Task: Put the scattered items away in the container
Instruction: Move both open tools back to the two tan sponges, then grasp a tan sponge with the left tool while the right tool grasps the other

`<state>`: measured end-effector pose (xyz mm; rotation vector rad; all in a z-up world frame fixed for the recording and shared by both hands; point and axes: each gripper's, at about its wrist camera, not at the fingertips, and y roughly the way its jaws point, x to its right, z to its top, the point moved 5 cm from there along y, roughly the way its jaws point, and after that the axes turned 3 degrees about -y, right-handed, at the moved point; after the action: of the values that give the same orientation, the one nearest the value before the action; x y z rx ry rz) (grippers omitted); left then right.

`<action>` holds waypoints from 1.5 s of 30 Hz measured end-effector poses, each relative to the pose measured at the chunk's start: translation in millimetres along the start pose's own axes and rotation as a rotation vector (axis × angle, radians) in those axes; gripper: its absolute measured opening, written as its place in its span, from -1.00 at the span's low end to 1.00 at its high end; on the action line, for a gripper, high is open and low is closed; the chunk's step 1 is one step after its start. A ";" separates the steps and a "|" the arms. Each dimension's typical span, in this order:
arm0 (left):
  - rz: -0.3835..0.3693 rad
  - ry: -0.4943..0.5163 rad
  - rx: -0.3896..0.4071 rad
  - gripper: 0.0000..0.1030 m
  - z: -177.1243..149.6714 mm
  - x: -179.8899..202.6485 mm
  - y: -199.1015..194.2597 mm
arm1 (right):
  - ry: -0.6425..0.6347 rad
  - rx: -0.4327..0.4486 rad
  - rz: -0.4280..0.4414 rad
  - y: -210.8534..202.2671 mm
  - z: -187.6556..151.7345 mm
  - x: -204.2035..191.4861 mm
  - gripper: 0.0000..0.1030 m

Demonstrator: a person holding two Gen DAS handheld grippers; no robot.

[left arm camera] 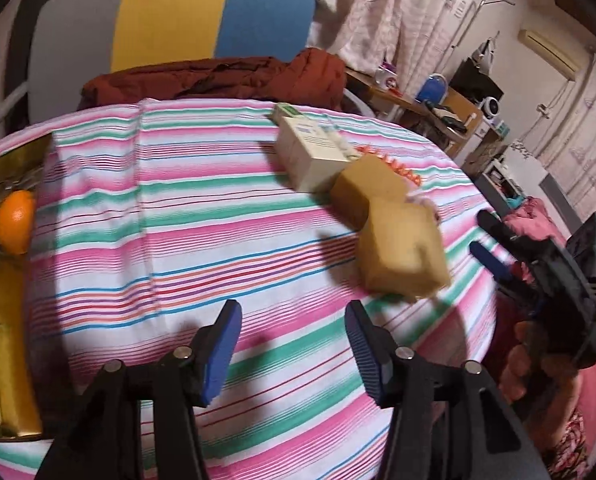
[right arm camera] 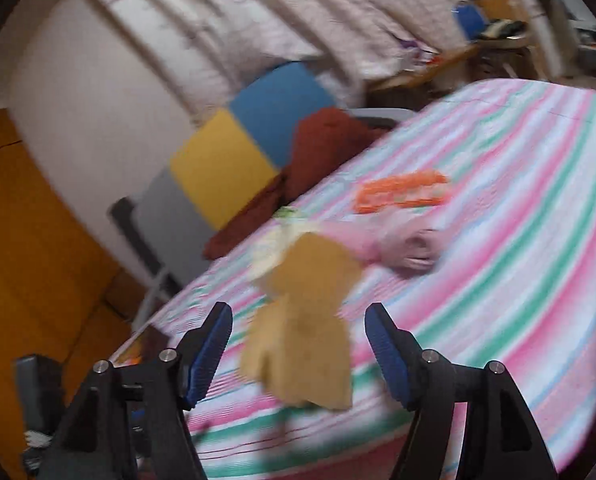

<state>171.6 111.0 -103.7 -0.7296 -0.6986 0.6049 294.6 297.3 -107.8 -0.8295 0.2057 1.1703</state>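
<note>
Two tan sponge blocks [left arm camera: 402,252] lie on the striped tablecloth [left arm camera: 178,220], right of centre. Behind them stand a cream box [left arm camera: 314,152] and an orange packet [left arm camera: 394,164]. A gold tray [left arm camera: 26,152] at the left edge holds an orange [left arm camera: 16,220] and wrapped packets. My left gripper [left arm camera: 293,312] is open over bare cloth with nothing between its fingers. In the blurred right wrist view, the right gripper [right arm camera: 298,312] is open, with the sponge blocks [right arm camera: 298,320] just ahead between its fingers and the pads clear of them. A pink bundle [right arm camera: 410,248] and the orange packet [right arm camera: 402,192] lie beyond.
A chair with a grey, yellow and blue back [left arm camera: 170,16] stands behind the table, with dark red cloth [left arm camera: 218,80] draped on it. The right gripper [left arm camera: 484,236], held by a hand [left arm camera: 526,364], sits at the table's right edge. A cluttered shelf [left arm camera: 438,100] stands far right.
</note>
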 end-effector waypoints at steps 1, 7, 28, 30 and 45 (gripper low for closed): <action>-0.016 0.007 -0.018 0.09 2.2 7.3 5.6 | 0.008 0.001 -0.010 0.2 0.5 4.3 0.37; -0.119 0.059 -0.084 0.10 11.7 60.6 31.0 | 0.045 0.034 -0.075 -16.6 3.0 21.7 0.46; 0.155 0.402 0.011 0.50 25.6 113.8 87.7 | 0.070 0.026 -0.076 -0.5 24.5 35.1 0.63; 0.210 0.361 -0.018 0.50 26.7 93.8 96.4 | 0.048 0.008 -0.060 8.7 26.3 28.8 0.63; -0.022 0.023 -0.032 0.14 37.0 16.5 83.9 | -0.126 -0.170 -0.079 107.5 28.5 -19.4 0.62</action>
<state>133.5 187.2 -141.5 -0.7566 -0.6956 0.5655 185.3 317.1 -127.7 -0.9008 -0.0309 1.1729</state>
